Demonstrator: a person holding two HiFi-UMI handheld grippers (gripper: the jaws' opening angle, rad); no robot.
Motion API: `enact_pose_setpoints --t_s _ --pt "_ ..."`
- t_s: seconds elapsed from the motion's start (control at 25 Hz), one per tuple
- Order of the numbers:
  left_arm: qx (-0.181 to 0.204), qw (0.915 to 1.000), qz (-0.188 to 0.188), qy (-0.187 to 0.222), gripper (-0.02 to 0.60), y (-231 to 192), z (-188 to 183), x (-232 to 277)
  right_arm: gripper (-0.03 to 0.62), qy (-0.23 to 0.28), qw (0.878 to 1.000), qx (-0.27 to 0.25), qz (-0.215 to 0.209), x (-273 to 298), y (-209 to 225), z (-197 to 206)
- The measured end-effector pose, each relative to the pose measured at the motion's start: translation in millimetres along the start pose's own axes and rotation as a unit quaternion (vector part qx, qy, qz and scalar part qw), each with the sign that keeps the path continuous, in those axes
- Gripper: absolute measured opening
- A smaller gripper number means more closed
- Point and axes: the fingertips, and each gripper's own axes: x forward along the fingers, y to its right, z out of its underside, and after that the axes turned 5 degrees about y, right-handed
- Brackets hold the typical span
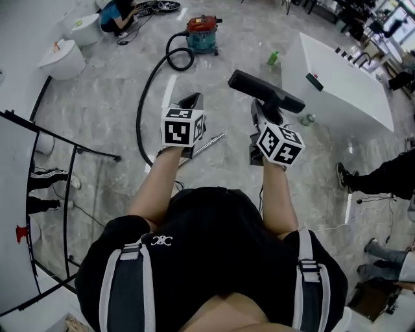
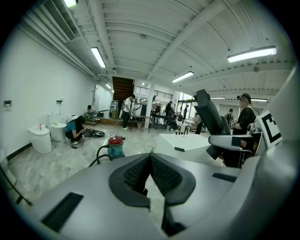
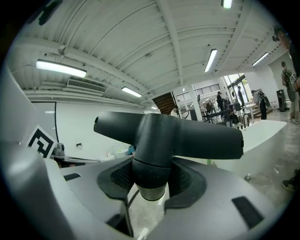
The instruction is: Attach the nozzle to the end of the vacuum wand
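Note:
In the head view the black floor nozzle sticks out ahead of my right gripper, which is shut on its neck. The right gripper view shows the nozzle crosswise, its round neck clamped between the pads of the right gripper. My left gripper is beside it, and in its own view the left gripper is shut with nothing in it. The metal vacuum wand lies on the floor below the grippers. A black hose runs from there to the red and teal vacuum.
A white table stands at the right, with a green bottle on the floor near its corner. A black metal rack is at the left. A person crouches far back, and other people's legs are at the right.

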Motion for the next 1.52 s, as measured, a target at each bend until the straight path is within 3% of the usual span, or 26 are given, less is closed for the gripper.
enact_pose_setpoints --t_s 0.48,0.92,1.24,1.52 --pt "-0.008 0.9990 -0.005 -0.044 0.008 -31.2 10.5 98.2 0.172 -0.029 0.999 0.017 0.001 92.9 47.9 11.8" --pt "0.037 0.9980 -0.024 -0.045 0.008 -33.8 -57.8 237.0 0.172 -0.015 0.999 0.017 -0.041 226.3 120.2 -48.3" --pt "0.016 0.9935 -0.056 -0.098 0.008 -39.3 -29.8 294.5 0.172 -0.069 0.995 0.040 -0.054 284.1 174.3 -28.6" --pt "0.015 0.9830 -0.058 -0.174 0.008 -63.1 43.6 326.0 0.172 -0.130 0.987 0.076 -0.050 320.0 199.4 35.6"
